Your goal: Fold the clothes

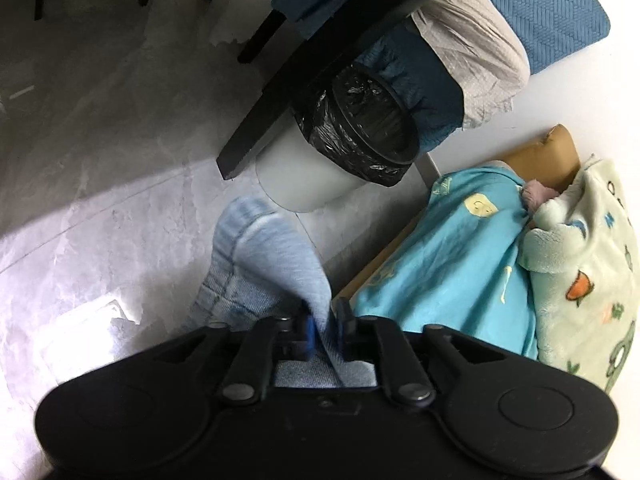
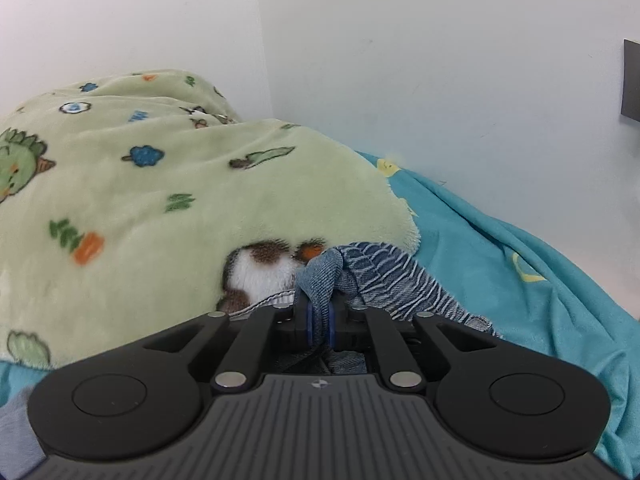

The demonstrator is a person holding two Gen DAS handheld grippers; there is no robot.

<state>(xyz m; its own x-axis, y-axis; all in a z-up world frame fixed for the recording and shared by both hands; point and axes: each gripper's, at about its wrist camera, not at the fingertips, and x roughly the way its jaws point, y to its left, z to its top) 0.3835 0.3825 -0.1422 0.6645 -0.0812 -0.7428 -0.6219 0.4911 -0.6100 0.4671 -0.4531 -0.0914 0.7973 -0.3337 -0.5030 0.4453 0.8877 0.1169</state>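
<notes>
In the left wrist view, my left gripper (image 1: 325, 326) is shut on a fold of light blue denim garment (image 1: 260, 256), which hangs blurred above the floor beside the bed. In the right wrist view, my right gripper (image 2: 320, 320) is shut on another bunched part of the denim garment (image 2: 352, 272), with a frayed, striped edge spreading to the right. The cloth lies against a green fleece blanket (image 2: 160, 184) with cartoon prints, on a turquoise sheet (image 2: 540, 272).
A white bin with a black liner (image 1: 352, 140) stands on the grey floor (image 1: 100, 160) under a dark table leg (image 1: 312, 64). The turquoise sheet (image 1: 460, 256) and green blanket (image 1: 588, 260) cover a cardboard box (image 1: 548, 156). White walls (image 2: 440, 60) stand behind the bed.
</notes>
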